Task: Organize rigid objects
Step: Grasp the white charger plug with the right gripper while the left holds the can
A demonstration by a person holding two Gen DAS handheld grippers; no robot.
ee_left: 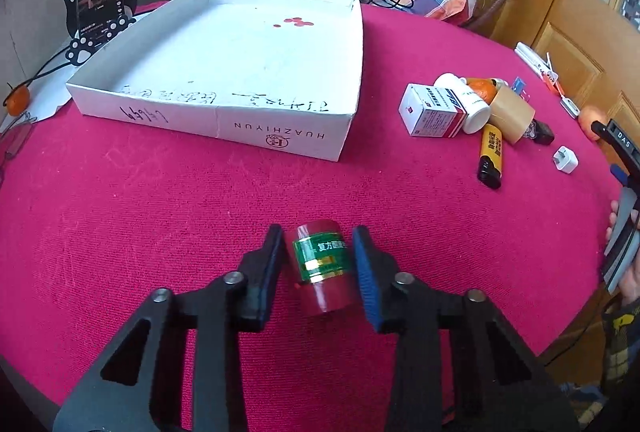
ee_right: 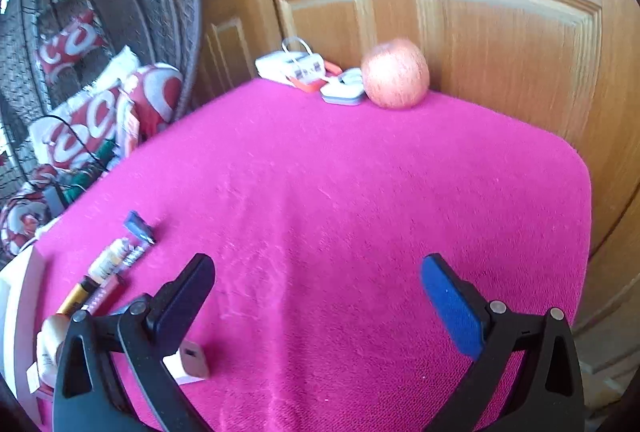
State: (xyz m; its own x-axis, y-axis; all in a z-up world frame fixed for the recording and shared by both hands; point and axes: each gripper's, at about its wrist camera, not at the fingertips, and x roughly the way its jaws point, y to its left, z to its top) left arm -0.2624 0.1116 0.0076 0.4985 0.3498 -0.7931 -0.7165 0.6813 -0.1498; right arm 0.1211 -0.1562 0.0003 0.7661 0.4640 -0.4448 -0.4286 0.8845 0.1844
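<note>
Your left gripper [ee_left: 318, 264] is straddling a glossy red cylindrical jar [ee_left: 324, 268] with a green-and-gold Chinese label, lying on the fuzzy magenta tablecloth [ee_left: 160, 216]; its jaws aren't visibly pressing it. Beyond is sitting a shallow white cardboard box [ee_left: 240, 72] printed "HUZHIYUN". Your right gripper [ee_right: 318, 296] is hanging spread wide over bare cloth.

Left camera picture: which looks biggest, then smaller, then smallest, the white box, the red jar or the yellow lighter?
1. White box.
2. Red jar, though it is nearest the camera, so it looks bigger.
3. Yellow lighter.
</note>
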